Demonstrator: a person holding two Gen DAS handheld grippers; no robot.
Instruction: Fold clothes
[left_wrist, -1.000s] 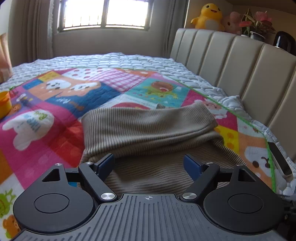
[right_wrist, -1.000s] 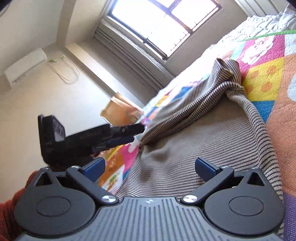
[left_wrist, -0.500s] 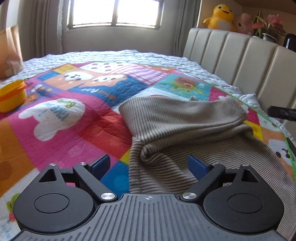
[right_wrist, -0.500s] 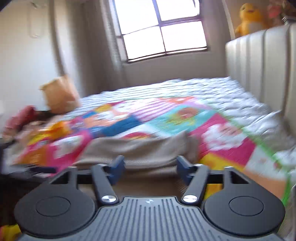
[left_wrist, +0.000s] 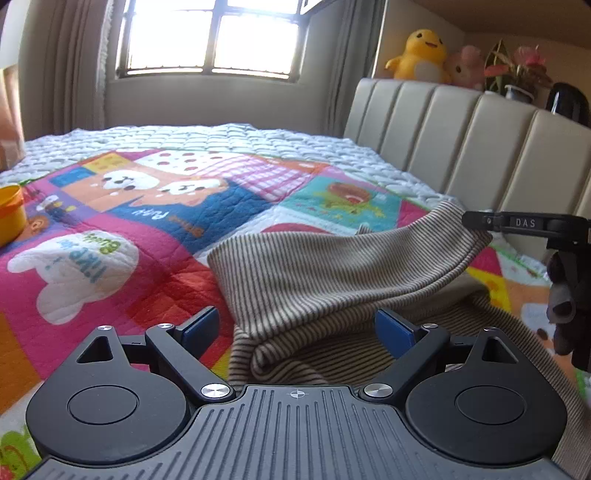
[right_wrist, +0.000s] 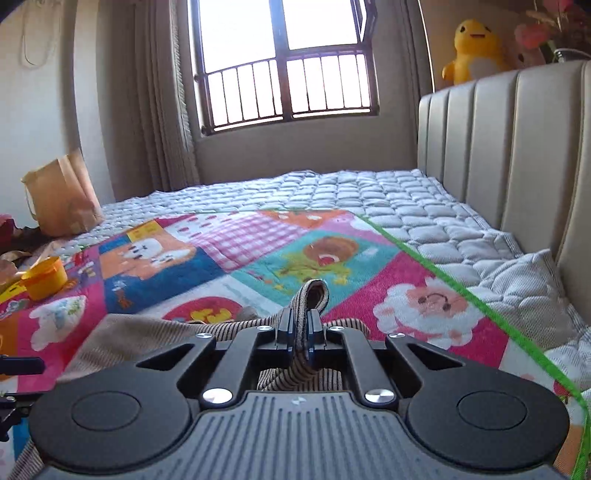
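Garment: striped brown top, lying rumpled on the patchwork quilt of the bed.
Right claw: pressed together, pinching a raised fold of the top.
Left claw: spread wide, fabric between, untouched.

The bed carries a colourful quilt, with a striped garment near and a yellow tub far left.

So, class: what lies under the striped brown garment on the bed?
Under the striped brown garment lies the colourful cartoon quilt, showing all around its edges. Which quilt panels sit directly beneath stays hidden by the cloth.
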